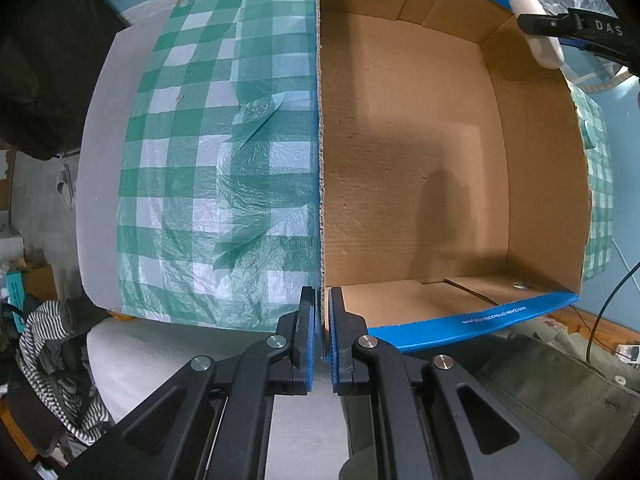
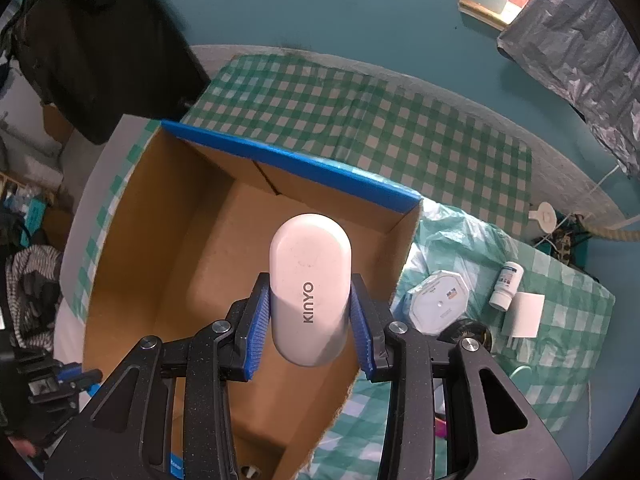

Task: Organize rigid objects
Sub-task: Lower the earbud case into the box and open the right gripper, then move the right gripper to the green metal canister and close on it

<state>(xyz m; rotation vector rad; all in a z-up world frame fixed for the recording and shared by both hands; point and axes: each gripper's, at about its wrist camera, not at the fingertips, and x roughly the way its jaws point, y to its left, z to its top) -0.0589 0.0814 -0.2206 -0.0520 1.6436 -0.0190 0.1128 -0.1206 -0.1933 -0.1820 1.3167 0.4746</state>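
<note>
An open cardboard box [image 1: 400,140] with blue outer faces stands on the green checked cloth, and its floor is bare. My left gripper [image 1: 321,296] points straight down and is shut on the box's near wall edge, one finger inside and one outside. A white rounded device marked KINYO [image 2: 310,256] hangs over the box [image 2: 172,240] interior, close to its right wall. My right gripper [image 2: 310,284] is shut on it, with the blue pads against both its sides. In the left wrist view, the same white device [image 1: 538,40] shows above the box's far right corner.
On the cloth [image 2: 400,128] right of the box lie a white octagonal container [image 2: 438,300], a white pill bottle [image 2: 506,286], a white card [image 2: 524,314] and a black round object [image 2: 466,330]. Crinkled plastic lies beside the box. A striped garment [image 1: 52,360] sits beyond the table's edge.
</note>
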